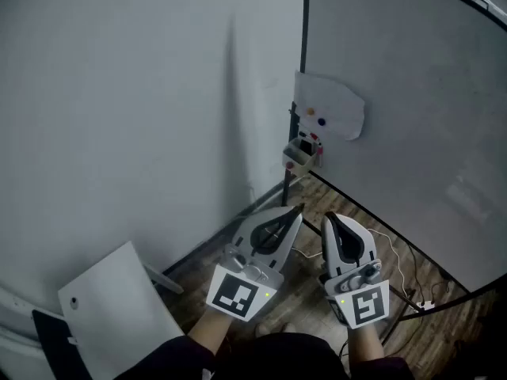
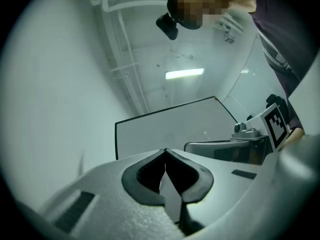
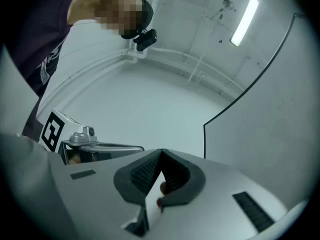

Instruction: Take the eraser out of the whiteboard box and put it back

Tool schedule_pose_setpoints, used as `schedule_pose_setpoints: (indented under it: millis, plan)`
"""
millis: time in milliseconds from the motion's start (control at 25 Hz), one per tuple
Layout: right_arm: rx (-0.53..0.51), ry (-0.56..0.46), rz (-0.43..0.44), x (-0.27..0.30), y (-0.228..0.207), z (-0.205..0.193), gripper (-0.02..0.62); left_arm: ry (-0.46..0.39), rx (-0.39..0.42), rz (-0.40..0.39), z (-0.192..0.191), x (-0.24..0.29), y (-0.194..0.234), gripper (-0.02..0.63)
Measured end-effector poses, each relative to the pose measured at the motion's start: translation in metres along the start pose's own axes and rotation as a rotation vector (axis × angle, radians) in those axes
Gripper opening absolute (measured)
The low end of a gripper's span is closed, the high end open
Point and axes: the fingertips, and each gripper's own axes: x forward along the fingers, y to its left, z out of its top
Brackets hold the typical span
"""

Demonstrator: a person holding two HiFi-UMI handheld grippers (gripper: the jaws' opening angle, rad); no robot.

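The whiteboard [image 1: 412,133] stands at the right. A small white box [image 1: 299,157] hangs at its left edge, with something dark and a red item in it; the eraser is too small to make out there. Above the box a white sheet [image 1: 331,109] carries coloured magnets. My left gripper [image 1: 299,207] and right gripper [image 1: 328,216] are side by side below the box, well short of it, both pointing toward it. The left gripper [image 2: 165,150] has its jaws shut with nothing between them. The right gripper [image 3: 161,152] is also shut, and it is empty too.
A grey wall [image 1: 119,117] fills the left. A white panel [image 1: 111,307] leans at lower left. The board's black stand leg [image 1: 265,200] runs across the wood floor [image 1: 309,204]. Cables [image 1: 396,264] and a power strip [image 1: 428,303] lie under the board.
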Motion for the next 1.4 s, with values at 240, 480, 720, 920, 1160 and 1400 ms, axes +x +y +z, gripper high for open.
schedule_pose_setpoints:
  millis: [240,480,720,920,1160,1400]
  plan:
    - [-0.001,0.011,-0.008,0.002,-0.002,-0.002,0.003,-0.003,0.006,0.002,-0.001,0.000,0.002,0.005]
    - [0.004,0.017,-0.011,0.003,-0.002,-0.007,0.002,0.001,0.001,0.003,-0.005,0.000,0.004,0.005]
    - [0.006,0.025,-0.013,0.002,-0.004,-0.009,0.002,0.006,0.013,-0.002,-0.008,0.001,0.003,0.005]
    - [0.009,0.028,-0.011,0.004,-0.003,-0.012,0.003,0.020,0.003,0.001,-0.012,0.001,0.005,0.005]
    - [0.014,0.040,-0.004,0.009,0.003,-0.016,0.003,0.023,0.001,0.005,-0.017,-0.005,0.010,0.005]
    - [0.012,0.059,0.008,0.022,0.014,-0.026,0.003,0.033,-0.009,0.016,-0.027,-0.014,0.025,0.005]
